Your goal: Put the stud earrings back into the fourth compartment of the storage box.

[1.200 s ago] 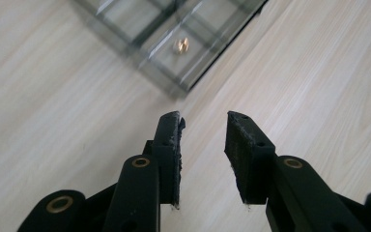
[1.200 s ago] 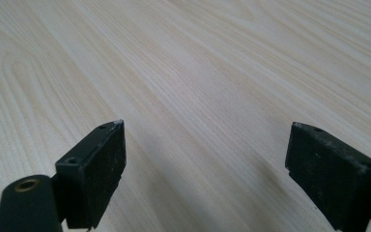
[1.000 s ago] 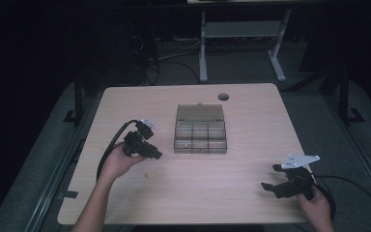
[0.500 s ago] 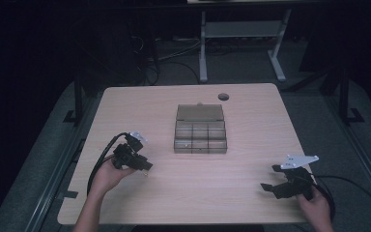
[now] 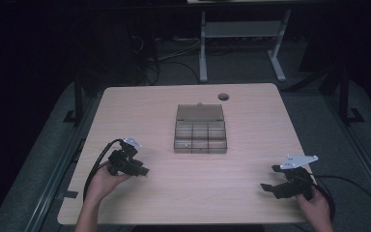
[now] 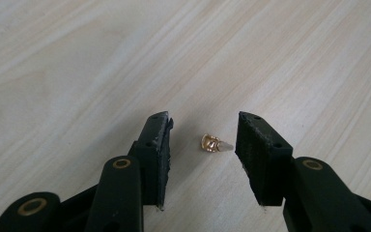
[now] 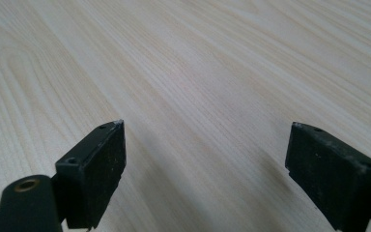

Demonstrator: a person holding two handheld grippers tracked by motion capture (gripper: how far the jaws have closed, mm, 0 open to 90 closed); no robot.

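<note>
A small gold-coloured metal piece (image 6: 216, 144) with a pale pointed tip lies on the wooden table (image 5: 251, 121). My left gripper (image 6: 204, 120) stands low over it, and its jaws have just been opening. The piece lies loose between the two black pads and touches neither. In the high view the left gripper (image 5: 142, 170) is at the table's front left, held in a hand. My right gripper (image 5: 269, 178) rests at the front right, also in a hand. In its own view the right gripper (image 7: 207, 128) stands wide open over bare wood with nothing between its pads.
A smoky clear compartment box (image 5: 200, 129) with its lid folded back sits at the table's middle. A round cable hole (image 5: 223, 96) lies behind it. A cable trails from each gripper. A white desk frame (image 5: 241, 34) stands on the dark floor beyond.
My left hand has drawn back toward the front left edge and sunk to the tabletop. The right hand has kept still.
</note>
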